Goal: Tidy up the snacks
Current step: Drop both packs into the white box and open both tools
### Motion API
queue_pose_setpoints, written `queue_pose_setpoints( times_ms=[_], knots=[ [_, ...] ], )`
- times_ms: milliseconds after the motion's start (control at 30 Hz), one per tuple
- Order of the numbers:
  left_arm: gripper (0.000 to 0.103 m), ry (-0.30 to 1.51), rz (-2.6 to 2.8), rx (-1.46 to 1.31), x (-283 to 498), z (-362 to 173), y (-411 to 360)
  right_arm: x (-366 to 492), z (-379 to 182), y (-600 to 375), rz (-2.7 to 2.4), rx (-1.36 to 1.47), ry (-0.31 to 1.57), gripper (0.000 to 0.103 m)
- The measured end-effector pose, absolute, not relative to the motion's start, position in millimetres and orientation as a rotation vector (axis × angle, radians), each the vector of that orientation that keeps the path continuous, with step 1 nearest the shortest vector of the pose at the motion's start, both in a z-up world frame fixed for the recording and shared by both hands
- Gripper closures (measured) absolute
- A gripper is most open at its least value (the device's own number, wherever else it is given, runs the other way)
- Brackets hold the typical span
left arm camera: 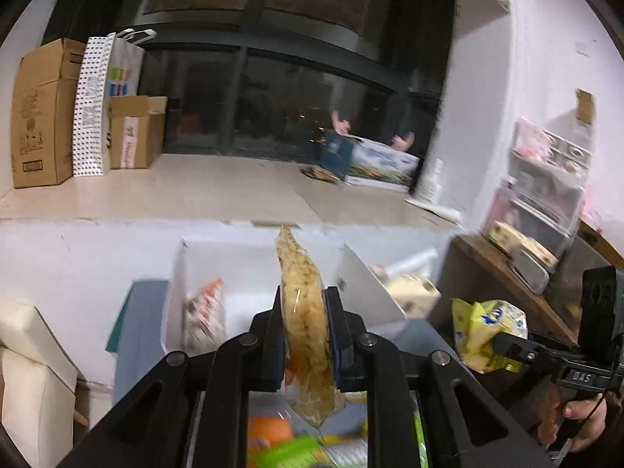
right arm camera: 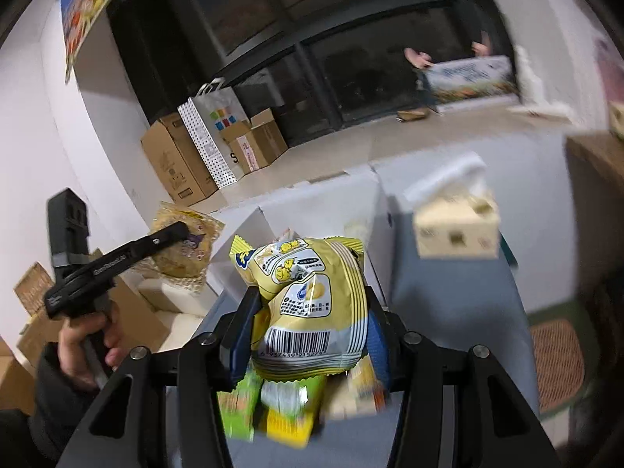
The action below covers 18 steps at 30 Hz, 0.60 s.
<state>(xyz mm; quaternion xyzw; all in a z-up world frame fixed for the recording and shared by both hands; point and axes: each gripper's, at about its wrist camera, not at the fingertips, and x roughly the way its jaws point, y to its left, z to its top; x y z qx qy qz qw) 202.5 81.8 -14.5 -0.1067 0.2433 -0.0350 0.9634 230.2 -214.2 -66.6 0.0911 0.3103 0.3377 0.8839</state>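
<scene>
Clamped edge-on between the left gripper (left arm camera: 305, 337) fingers, a clear snack bag (left arm camera: 302, 312), raised above an open white box (left arm camera: 249, 261); inside that box, at its left, another snack packet (left arm camera: 204, 318); right of the box, a tissue box (left arm camera: 413, 292); further right, the right gripper (right arm camera: 310, 323) pinching a yellow snack bag (right arm camera: 312, 304) over loose packets (right arm camera: 273, 405); behind, cardboard boxes (left arm camera: 43, 113) on the ledge (left arm camera: 218, 191).

Clear pack of pale crisps (left arm camera: 302, 312), held edge-on and upright between black fingers, above white bin (left arm camera: 249, 257) w/ red-white packet (left arm camera: 204, 316) leaning inside. Yellow snack bag (right arm camera: 312, 304), barcode side up, clamped too, over blurred green and yellow packs (right arm camera: 273, 409) on grey surface
</scene>
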Motion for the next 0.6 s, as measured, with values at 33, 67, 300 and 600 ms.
queue_pose_setpoints(
  times_ms=[33, 67, 300, 600],
  knots=[
    [0.084, 0.499, -0.067, -0.216, 213, -14, 87, 242, -64, -202, 0.704, 0.176, 0.647, 0.049],
    [0.084, 0.501, -0.057, -0.211, 227, -13, 92, 259, -63, -188, 0.694, 0.16, 0.653, 0.049],
    [0.081, 0.541, -0.012, -0.145, 291, -22, 94, 338, -69, -128, 0.63, 0.088, 0.73, 0.049],
    [0.0, 0.635, 0.042, -0.162, 301, -45, 116, 367, -68, -130, 0.609, 0.147, 0.743, 0.0]
  ],
)
